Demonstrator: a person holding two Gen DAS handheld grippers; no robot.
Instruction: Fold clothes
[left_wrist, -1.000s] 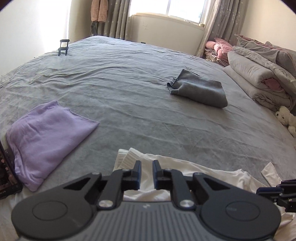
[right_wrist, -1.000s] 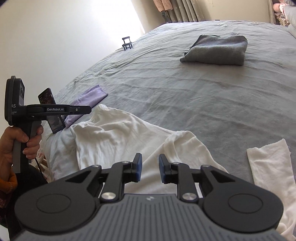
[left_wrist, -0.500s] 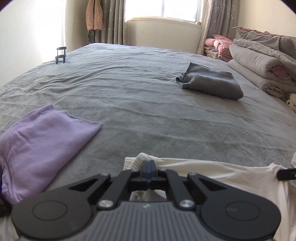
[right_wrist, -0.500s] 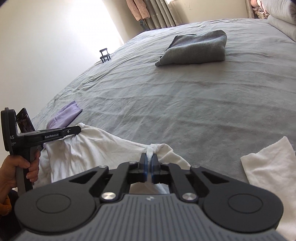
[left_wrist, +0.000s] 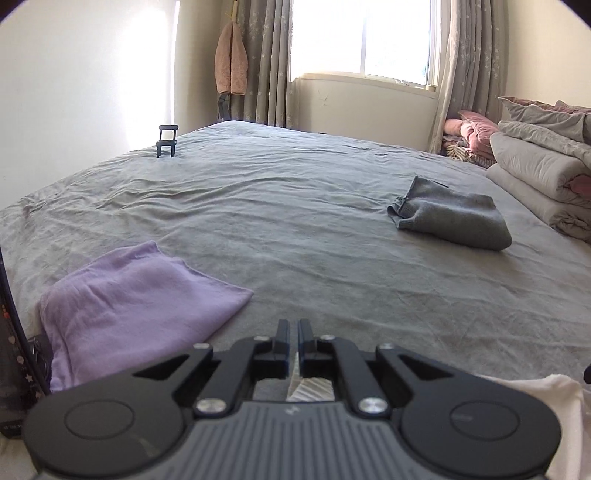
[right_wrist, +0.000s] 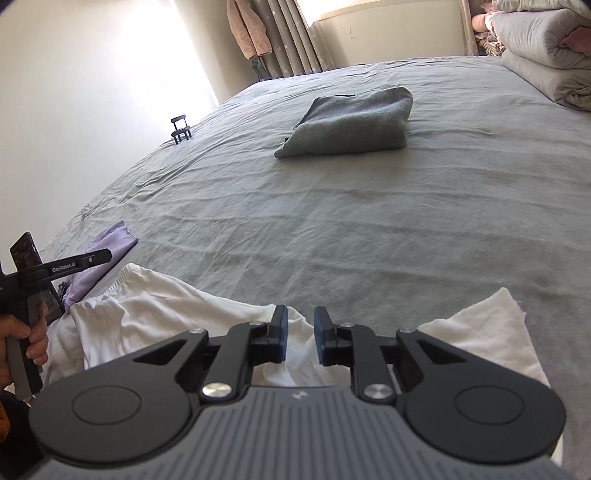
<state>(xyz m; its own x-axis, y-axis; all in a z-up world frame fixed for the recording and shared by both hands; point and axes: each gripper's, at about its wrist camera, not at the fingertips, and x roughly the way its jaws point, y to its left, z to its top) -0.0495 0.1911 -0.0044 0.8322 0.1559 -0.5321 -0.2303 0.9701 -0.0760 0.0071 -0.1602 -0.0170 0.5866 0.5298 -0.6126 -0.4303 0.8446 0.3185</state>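
A white garment (right_wrist: 166, 317) lies crumpled at the near edge of the grey bed (right_wrist: 369, 229); another white part of it (right_wrist: 491, 325) lies to the right. My left gripper (left_wrist: 293, 325) is shut on the garment's ribbed white hem (left_wrist: 306, 387), which shows just behind the pads. In the right wrist view the left gripper (right_wrist: 99, 254) sits at the garment's left end, held by a hand (right_wrist: 33, 339). My right gripper (right_wrist: 300, 314) hovers over the garment's middle. Its jaws are opening, with white cloth below the gap and not pinched.
A folded purple cloth (left_wrist: 129, 295) lies at the near left and a folded grey garment (left_wrist: 454, 218) further back on the right. Rolled duvets (left_wrist: 535, 177) line the right side. A small black stand (left_wrist: 167, 142) sits far left, and a phone (right_wrist: 26, 254) near the left gripper.
The left jaws closed on the white hem and stayed shut. The right jaws pinched the cloth half a second ago and have since parted. Both views now look further up the bed.
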